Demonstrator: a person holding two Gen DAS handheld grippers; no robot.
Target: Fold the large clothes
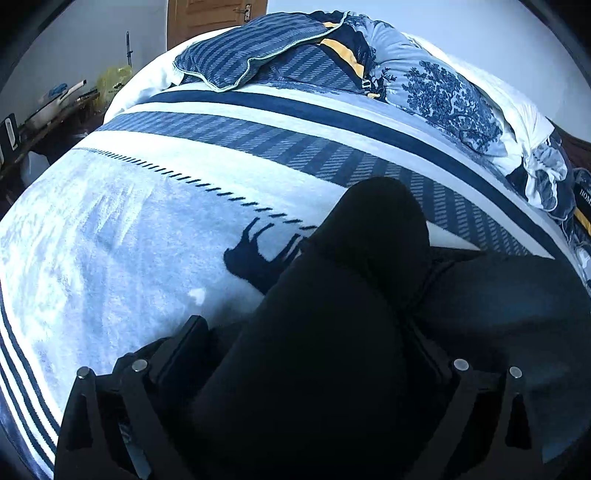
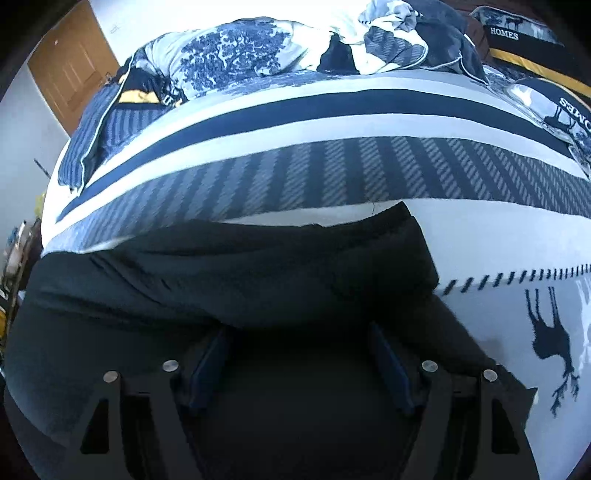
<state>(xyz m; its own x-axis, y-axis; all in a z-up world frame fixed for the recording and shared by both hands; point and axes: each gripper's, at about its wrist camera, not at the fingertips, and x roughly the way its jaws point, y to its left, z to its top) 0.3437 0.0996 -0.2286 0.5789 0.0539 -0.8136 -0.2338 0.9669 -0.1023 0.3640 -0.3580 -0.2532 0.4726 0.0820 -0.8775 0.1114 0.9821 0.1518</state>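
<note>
A large black garment lies on a bed with a blue-and-white striped blanket. In the left wrist view its fabric runs between my left gripper's wide-apart fingers, and a folded hump of it rises ahead. In the right wrist view the garment spreads across the lower frame and fills the gap between my right gripper's wide-apart blue-padded fingers. Both grippers stand open over the cloth; I cannot see the fingertips under the black fabric.
Pillows and a rumpled blue patterned quilt are heaped at the far side of the bed. A wooden door stands beyond. A cluttered side table is at the left.
</note>
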